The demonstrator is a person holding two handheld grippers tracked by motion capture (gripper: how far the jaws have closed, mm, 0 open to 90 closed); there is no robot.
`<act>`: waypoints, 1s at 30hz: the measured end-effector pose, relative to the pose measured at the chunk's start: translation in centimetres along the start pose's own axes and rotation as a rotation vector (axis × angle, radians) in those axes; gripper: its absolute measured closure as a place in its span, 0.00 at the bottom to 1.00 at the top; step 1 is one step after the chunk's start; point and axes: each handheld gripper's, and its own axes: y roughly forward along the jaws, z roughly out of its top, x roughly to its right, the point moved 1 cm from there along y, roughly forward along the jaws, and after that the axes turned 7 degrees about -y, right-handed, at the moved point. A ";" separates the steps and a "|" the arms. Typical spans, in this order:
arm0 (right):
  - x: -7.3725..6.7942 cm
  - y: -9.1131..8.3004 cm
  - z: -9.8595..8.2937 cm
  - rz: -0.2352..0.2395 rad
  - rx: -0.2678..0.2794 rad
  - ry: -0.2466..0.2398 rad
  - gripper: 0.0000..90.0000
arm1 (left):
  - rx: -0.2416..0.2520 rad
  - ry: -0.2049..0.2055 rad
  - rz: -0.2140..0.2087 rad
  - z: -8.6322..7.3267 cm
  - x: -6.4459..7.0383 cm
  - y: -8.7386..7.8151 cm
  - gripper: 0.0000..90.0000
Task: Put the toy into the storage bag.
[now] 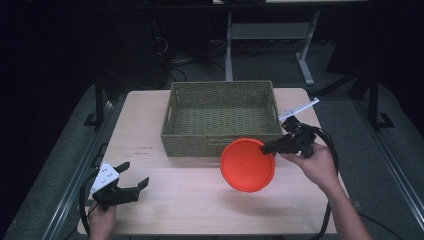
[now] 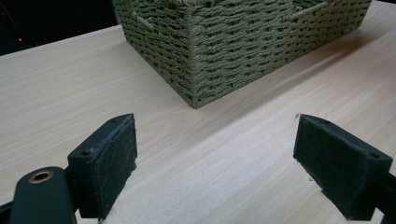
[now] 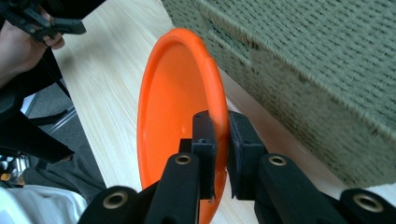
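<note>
The right gripper [image 1: 266,146] is clamped on the rim of the round orange plastic plate [image 1: 247,164], with one pad inside the rim and one outside, and the plate hangs tilted in front of the near wall of the woven olive-green rectangular basket [image 1: 222,143], above the light wooden table [image 1: 165,200]. The step in hand seems to be putting the plate into the basket. To do it well, I think the plate must first rise higher than the basket wall, then go forward over the opening and come down flat, because a tilted plate can catch the woven edge. The grip is only on a small part of the rim, so a slow movement is safer. The left gripper [image 1: 134,176] rests near the front left corner of the table with its jaws wide apart and nothing between them. In the right gripper view the basket is blurred, the far edge of the plate is hard to judge, and I cannot tell if the plate touches the basket.
</note>
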 end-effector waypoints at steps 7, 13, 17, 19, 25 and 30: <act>0.1 -0.5 1.7 0.004 0.005 -0.011 0.91 | 0.002 0.001 0.002 0.0 0.0 0.0 0.14; 0.1 -1.2 2.9 -0.003 0.021 -0.014 0.91 | 0.000 0.003 -0.001 0.0 0.0 0.0 0.14; 0.4 -1.5 3.9 -0.011 0.029 -0.012 0.91 | -0.001 0.006 0.000 0.1 0.1 0.0 0.14; 0.6 -1.7 4.5 -0.011 0.041 -0.011 0.91 | -0.001 0.005 0.000 0.1 0.0 0.0 0.14; 1.5 -2.0 6.1 -0.023 0.034 -0.006 0.91 | -0.003 0.002 0.002 0.1 0.0 0.1 0.14; 2.4 -2.3 7.9 -0.033 0.041 -0.002 0.91 | -0.003 0.004 0.002 0.2 0.1 0.2 0.14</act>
